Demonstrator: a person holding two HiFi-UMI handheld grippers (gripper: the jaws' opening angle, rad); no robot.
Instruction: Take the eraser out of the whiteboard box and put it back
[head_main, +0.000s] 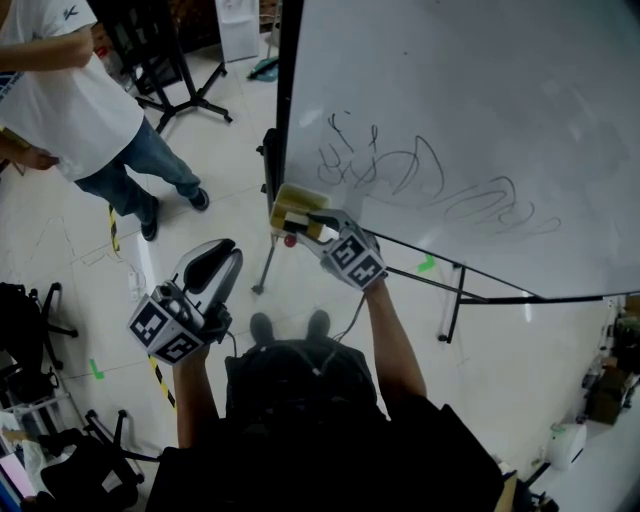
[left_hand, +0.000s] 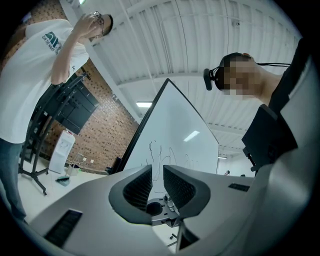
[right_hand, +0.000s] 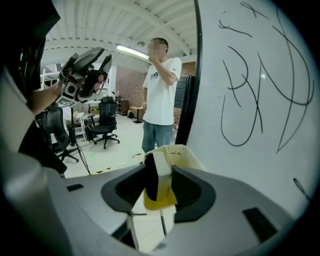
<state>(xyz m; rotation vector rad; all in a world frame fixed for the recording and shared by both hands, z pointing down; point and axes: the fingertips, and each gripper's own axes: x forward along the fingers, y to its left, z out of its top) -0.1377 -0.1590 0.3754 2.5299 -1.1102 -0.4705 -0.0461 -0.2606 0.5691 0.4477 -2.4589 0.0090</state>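
The yellow box (head_main: 290, 197) hangs at the lower left corner of the scribbled whiteboard (head_main: 450, 120). My right gripper (head_main: 304, 226) is at the box's mouth, shut on the eraser (head_main: 299, 224). In the right gripper view the eraser (right_hand: 160, 172), white with a black felt side, stands on edge between the pads just in front of the box (right_hand: 184, 153), and the right gripper (right_hand: 159, 189) clamps it from both sides. My left gripper (head_main: 216, 262) is held lower and to the left, away from the board, its jaws a narrow gap apart and holding nothing (left_hand: 157, 181).
A person in a white shirt and jeans (head_main: 75, 105) stands on the floor to the left, near a black stand (head_main: 170, 75). The whiteboard's frame legs (head_main: 455, 300) reach across the floor below the board. Office chairs (right_hand: 104, 119) stand far behind.
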